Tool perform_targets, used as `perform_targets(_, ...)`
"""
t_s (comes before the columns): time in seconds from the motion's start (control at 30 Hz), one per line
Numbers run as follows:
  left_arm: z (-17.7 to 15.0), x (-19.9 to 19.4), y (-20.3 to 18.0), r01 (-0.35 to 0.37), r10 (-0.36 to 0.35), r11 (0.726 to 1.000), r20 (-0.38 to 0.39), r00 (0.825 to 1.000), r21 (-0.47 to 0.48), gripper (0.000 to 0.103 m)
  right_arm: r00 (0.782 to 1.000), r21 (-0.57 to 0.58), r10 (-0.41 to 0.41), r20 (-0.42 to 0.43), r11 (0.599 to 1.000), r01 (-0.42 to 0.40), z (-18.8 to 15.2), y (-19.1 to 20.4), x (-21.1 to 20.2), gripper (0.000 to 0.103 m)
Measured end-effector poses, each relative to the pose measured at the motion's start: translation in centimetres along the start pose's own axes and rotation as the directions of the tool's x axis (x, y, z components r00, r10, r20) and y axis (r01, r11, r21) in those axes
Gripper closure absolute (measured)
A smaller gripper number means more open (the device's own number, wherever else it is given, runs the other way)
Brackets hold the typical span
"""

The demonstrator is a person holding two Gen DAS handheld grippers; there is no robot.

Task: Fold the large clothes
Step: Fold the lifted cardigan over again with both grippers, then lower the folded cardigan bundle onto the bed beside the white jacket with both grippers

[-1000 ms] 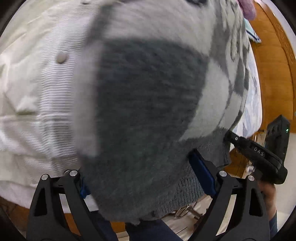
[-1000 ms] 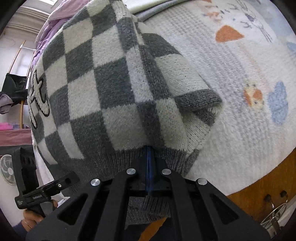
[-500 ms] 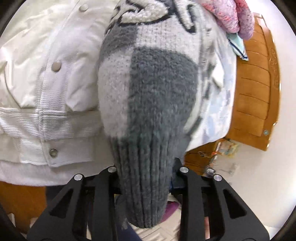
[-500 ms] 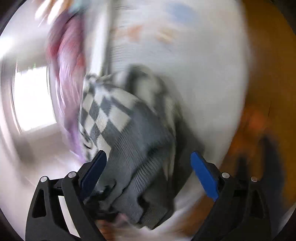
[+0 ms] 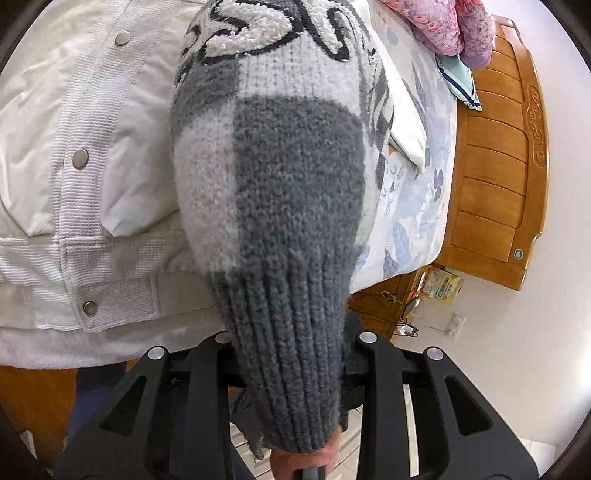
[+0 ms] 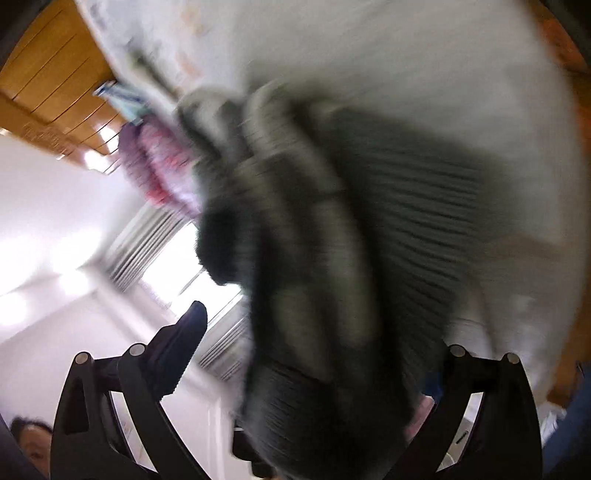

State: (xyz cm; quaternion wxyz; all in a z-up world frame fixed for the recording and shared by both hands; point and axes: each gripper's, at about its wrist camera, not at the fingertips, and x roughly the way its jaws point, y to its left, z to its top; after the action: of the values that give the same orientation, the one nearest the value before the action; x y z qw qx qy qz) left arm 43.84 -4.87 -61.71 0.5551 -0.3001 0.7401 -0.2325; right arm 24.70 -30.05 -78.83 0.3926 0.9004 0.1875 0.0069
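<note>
A grey and white checkered knit sweater (image 5: 280,177) with a ribbed grey hem fills the left wrist view. My left gripper (image 5: 291,354) is shut on that ribbed hem, and the sweater stretches away over the bed. In the right wrist view the same sweater (image 6: 332,258) is a blurred bundle hanging between the fingers of my right gripper (image 6: 314,350), which is open. The blue pad of its left finger (image 6: 188,332) is bare.
A white snap-button jacket (image 5: 74,166) lies on the bed left of the sweater. A floral sheet (image 5: 417,192), a pink knit item (image 5: 443,26) and a wooden headboard (image 5: 495,177) are to the right. A window (image 6: 177,266) shows behind.
My left gripper has closed on the sweater's hem. My right gripper has opened, let go of the hem and swung fast, so its view is blurred.
</note>
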Motion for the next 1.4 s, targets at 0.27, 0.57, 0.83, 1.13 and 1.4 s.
perform_targets(0.27,-0.2,0.4,2.3,-0.021,0.021,1.000,-0.032,0.999,-0.010,0.064,0.955,-0.211,-0.284,0.081,0.932,0.295,0.5,3.7,1.8,0.038)
perform_targets(0.57,0.5,-4.7,4.7,-0.022,0.020,1.000,0.053,0.998,0.022,0.024,0.851,-0.413,-0.501,0.158,0.749,0.518,-0.7,7.6,1.6,0.074)
perform_targets(0.83,8.6,-2.1,3.4,-0.092,0.070,0.989,0.174,0.982,0.118,0.005,0.774,-0.513,-0.608,0.176,0.615,0.599,-2.2,8.7,3.4,0.074)
perform_targets(1.13,8.3,-0.7,2.5,-0.266,0.221,0.952,0.265,0.939,0.150,0.036,0.597,-0.725,-0.753,0.278,0.244,0.644,-4.7,12.7,8.2,0.076)
perform_targets(1.4,4.2,-3.1,-4.2,-0.279,0.179,0.943,0.425,0.887,0.184,0.048,0.649,-0.904,-0.666,0.368,-0.092,0.418,-11.2,23.6,8.9,0.078)
